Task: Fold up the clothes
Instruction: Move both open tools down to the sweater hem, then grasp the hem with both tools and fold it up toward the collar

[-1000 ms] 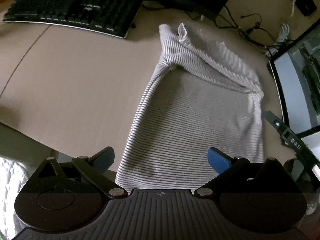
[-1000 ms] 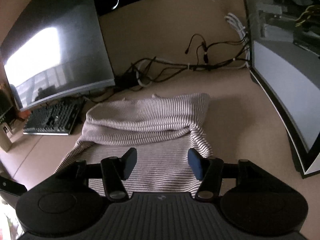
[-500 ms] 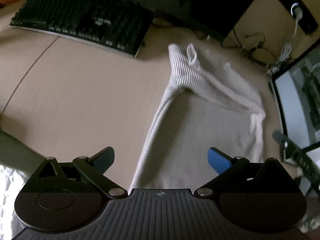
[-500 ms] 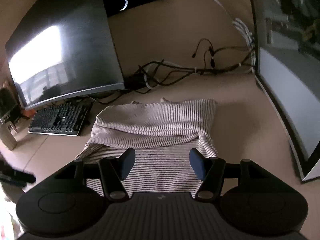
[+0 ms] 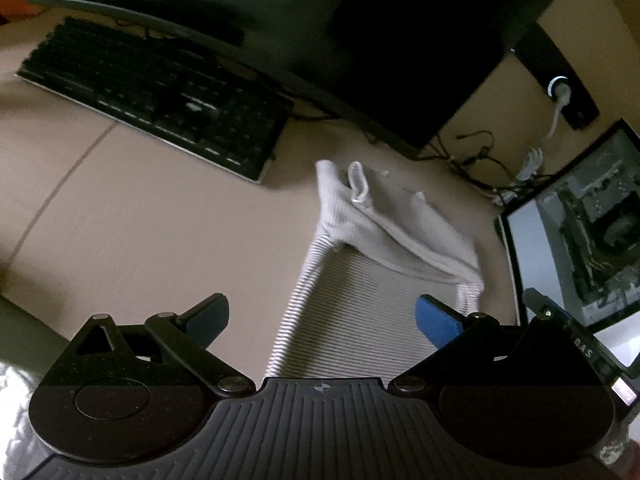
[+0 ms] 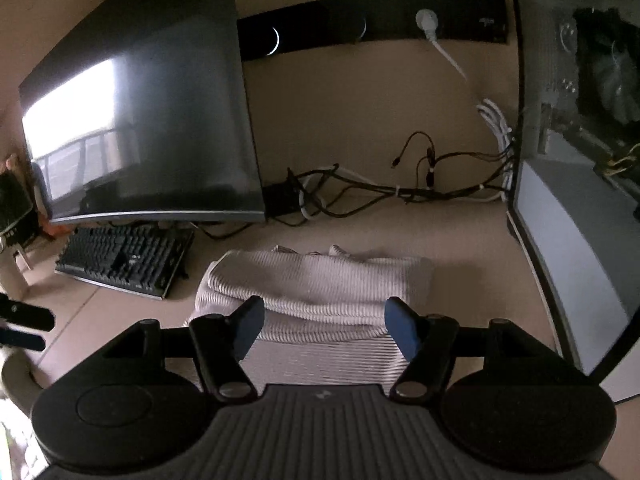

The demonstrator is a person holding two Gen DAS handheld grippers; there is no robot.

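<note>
The left gripper [image 5: 322,320] has its fingers [image 5: 438,322] spread wide with nothing between them; it hangs over the near part of the striped shirt [image 5: 360,304] without touching it. The right gripper [image 6: 323,325] also holds nothing: its fingers [image 6: 402,328] are opening, and the cloth seen between them lies below, apart from the pads.

The shirt lies flat on the tan worktop [image 5: 140,232], its far end already folded back over itself into a thick band [image 6: 316,288]. Taking the keyboard [image 5: 160,92] as the landmark, the shirt sits just beside its right end, nearer the camera, and the dark monitor [image 6: 140,120] stands behind the keyboard. A tangle of cables [image 6: 380,188] runs behind the shirt.

The ribbed knit looks light, soft and limp; it should drape and stretch rather than hold a line, and a single-layer pinch may slip. The near corners of the hem look like the best hold, one per gripper, pinched through the full thickness
</note>
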